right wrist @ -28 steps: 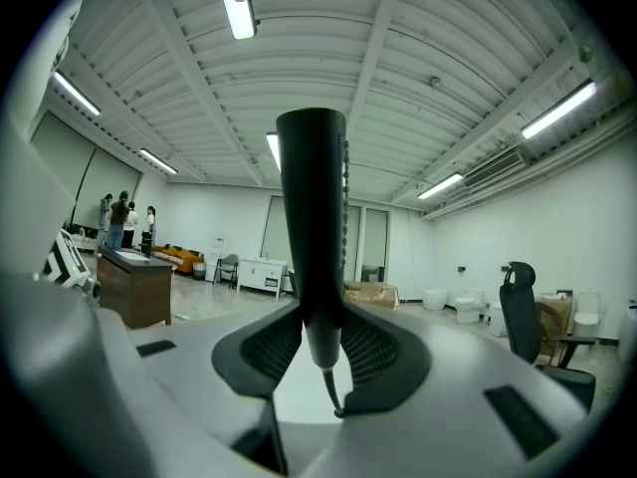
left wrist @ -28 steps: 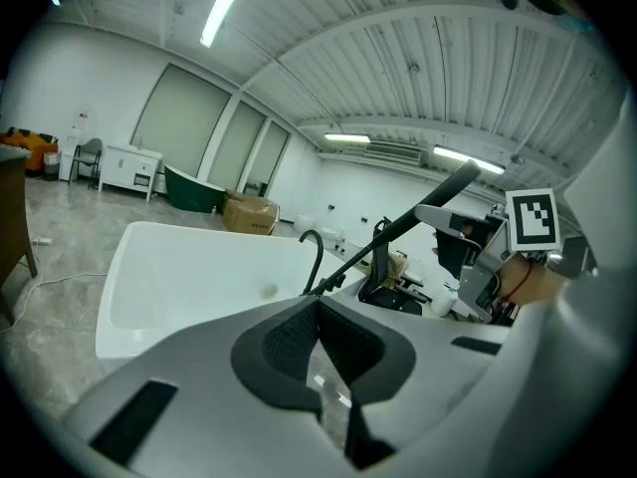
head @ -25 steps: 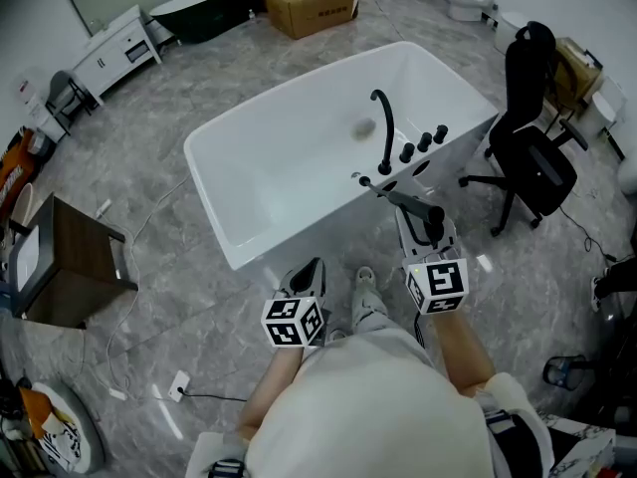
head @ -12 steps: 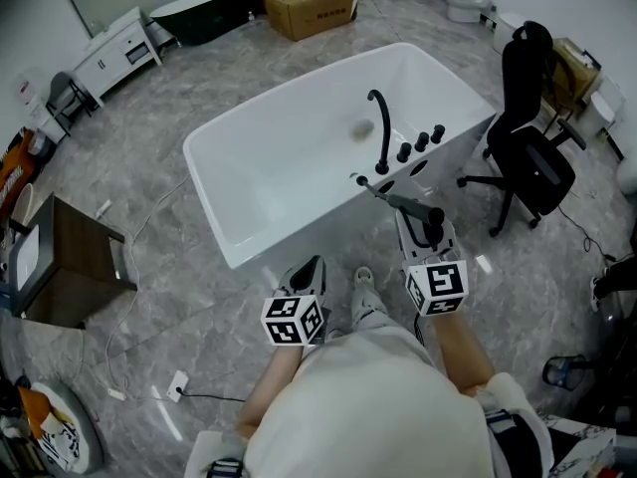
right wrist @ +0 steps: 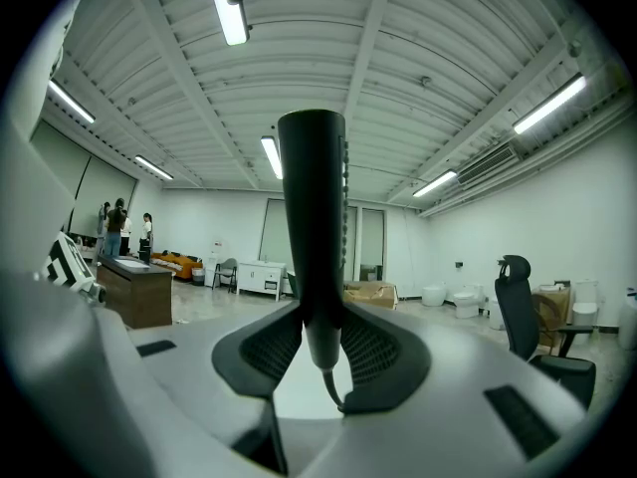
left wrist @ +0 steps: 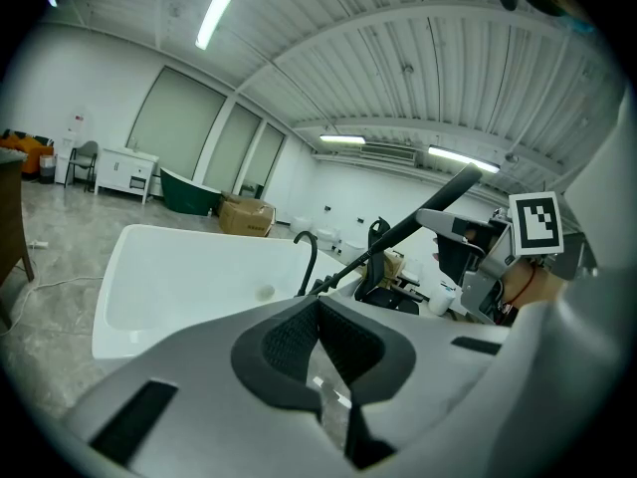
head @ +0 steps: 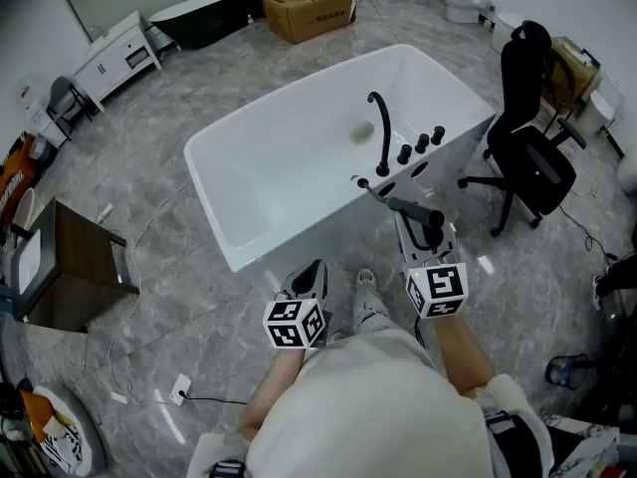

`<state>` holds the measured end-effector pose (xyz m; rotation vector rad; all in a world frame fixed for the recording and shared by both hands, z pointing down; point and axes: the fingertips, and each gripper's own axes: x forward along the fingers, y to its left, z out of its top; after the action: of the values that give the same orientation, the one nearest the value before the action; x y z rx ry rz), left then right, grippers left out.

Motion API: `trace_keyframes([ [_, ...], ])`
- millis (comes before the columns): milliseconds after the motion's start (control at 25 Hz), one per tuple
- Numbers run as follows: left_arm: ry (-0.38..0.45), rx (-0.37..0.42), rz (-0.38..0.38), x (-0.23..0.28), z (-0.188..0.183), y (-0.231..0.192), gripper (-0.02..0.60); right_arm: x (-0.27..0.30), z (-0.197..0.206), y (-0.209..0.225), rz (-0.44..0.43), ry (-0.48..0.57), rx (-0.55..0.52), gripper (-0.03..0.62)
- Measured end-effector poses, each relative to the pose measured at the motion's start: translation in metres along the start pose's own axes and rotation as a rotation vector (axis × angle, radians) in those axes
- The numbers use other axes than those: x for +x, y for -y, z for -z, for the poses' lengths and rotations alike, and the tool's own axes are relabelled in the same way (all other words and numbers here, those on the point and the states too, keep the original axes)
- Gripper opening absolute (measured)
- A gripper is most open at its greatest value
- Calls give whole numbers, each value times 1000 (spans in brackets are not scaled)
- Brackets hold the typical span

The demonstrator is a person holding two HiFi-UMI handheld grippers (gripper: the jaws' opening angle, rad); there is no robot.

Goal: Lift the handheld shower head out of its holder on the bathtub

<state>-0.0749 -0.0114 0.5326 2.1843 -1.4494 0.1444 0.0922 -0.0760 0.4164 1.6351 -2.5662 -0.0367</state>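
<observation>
Right gripper (head: 426, 229) is clamped on the shower head (head: 406, 205), pads on both sides of the handle, wand upright between them. The wand slants up and out past the near long rim of the bathtub (head: 299, 94). Its thin lower end reaches the rim beside the faucet (head: 381, 132); can't tell if it's clear of the holder. Left gripper (head: 314, 267) is off the near rim, jaws together, empty.

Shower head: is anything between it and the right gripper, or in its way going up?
Nothing visible. The right gripper is shut on the shower head's black handle, and only open air lies above it. The curved faucet stands apart, farther along the bathtub rim.
</observation>
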Motion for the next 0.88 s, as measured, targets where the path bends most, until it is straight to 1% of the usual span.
trace_keyframes([
  [880, -6, -10, 1, 3, 2, -3, 20, 4, 1, -2, -2, -5, 14, 132],
])
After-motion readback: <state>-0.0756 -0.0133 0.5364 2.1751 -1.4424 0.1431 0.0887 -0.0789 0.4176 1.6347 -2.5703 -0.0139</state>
